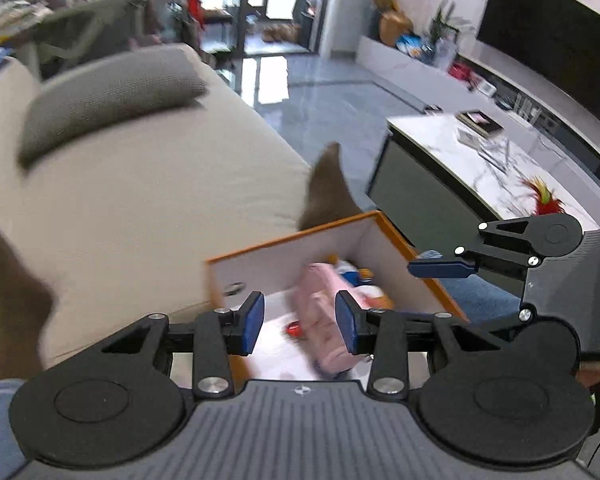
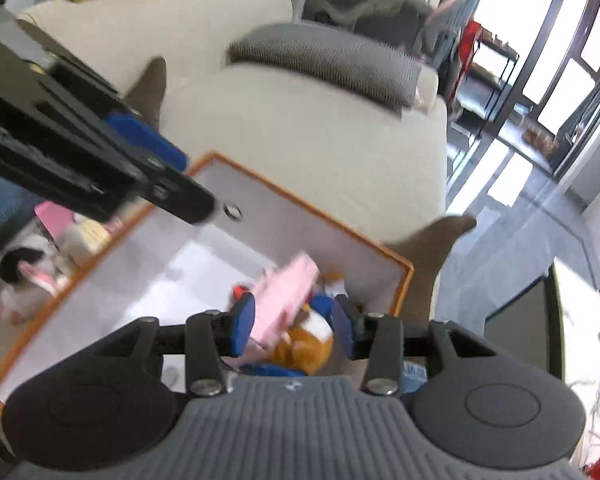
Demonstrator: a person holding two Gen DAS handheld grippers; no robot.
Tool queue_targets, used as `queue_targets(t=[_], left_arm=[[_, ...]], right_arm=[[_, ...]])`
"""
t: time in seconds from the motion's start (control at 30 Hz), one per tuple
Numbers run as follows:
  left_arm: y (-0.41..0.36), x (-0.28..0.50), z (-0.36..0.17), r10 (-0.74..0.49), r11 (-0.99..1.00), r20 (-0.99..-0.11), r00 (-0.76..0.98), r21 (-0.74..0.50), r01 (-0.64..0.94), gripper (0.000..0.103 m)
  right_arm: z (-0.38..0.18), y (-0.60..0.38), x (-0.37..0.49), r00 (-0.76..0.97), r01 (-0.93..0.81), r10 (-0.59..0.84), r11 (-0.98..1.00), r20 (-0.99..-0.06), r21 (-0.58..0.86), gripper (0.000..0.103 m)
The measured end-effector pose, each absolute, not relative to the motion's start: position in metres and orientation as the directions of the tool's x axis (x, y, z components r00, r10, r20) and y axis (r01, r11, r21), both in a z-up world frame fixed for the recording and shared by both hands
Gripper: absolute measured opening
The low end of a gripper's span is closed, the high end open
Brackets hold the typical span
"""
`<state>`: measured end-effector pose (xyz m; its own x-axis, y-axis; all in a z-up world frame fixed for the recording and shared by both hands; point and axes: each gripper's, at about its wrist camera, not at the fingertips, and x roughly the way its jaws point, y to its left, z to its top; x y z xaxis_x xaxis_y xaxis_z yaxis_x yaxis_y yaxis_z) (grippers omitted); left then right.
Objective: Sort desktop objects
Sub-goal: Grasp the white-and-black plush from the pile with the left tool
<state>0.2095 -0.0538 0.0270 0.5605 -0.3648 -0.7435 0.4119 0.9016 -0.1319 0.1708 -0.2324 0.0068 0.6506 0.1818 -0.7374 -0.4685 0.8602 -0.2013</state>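
Note:
An orange-rimmed box [image 1: 292, 237] with white walls stands on the sofa. A blurred pink soft item [image 1: 320, 312] lies in it, among small red, blue and orange things. My left gripper [image 1: 300, 322] hovers open over it, and neither pad touches the pink item. In the right wrist view the same box [image 2: 320, 216] holds the pink item [image 2: 284, 296] and an orange and white plush toy [image 2: 310, 338]. Above them my right gripper [image 2: 293, 328] is open and grips nothing. One blue-padded finger [image 1: 440, 269] of the right gripper shows at the box's right edge.
The beige sofa [image 1: 140, 184] carries a grey cushion [image 1: 112, 96] and brown cushions [image 1: 328, 196]. A marble coffee table [image 1: 480, 152] stands to the right, a dark TV [image 1: 552, 36] beyond. Toys [image 2: 24, 272] lie left of the box. The left gripper's finger [image 2: 148, 146] crosses above the box.

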Motion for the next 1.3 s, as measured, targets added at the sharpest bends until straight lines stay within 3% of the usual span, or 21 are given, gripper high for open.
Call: queue_targets(t=[0.2,0.4,0.6,0.67,1.07,1.17,1.3], left_arm=[[0.008,0.172,0.037,-0.236,0.956,-0.765,0.6,-0.073,0.284,0.045],[0.046,0.135,0.012,-0.203,0.969,-0.804,0.558,-0.082,0.234,0.049],[0.052,0.107,-0.027,-0.202,0.957,-0.838,0.507,-0.06,0.282,0.056],[0.047,0.1,-0.039,-0.203,0.951,-0.842,0.499,-0.047,0.306,0.063],[0.012,0.11,-0.104,-0.076,0.945,-0.892,0.445,0.078,0.317,0.069],[0.015,0.119,-0.108,-0.06,0.963,-0.9,0.432,0.061,0.261,0.072],[0.032,0.122,-0.106,-0.096,0.984,-0.9,0.425,-0.021,0.178,0.067]], right_arm=[[0.02,-0.187,0.161,0.615,-0.55,0.311,0.827,-0.725,-0.112,0.046],[0.011,-0.129,0.155,0.525,-0.645,0.385,0.762,-0.759,-0.059,0.046],[-0.012,-0.086,0.149,0.473,-0.698,0.355,0.709,-0.806,-0.097,0.045],[-0.02,-0.081,0.146,0.474,-0.695,0.338,0.711,-0.813,-0.109,0.045],[-0.032,-0.078,0.146,0.484,-0.648,0.308,0.755,-0.819,-0.099,0.052],[-0.035,-0.076,0.147,0.485,-0.652,0.305,0.75,-0.82,-0.107,0.054],[-0.041,-0.07,0.15,0.473,-0.655,0.303,0.749,-0.827,-0.1,0.055]])
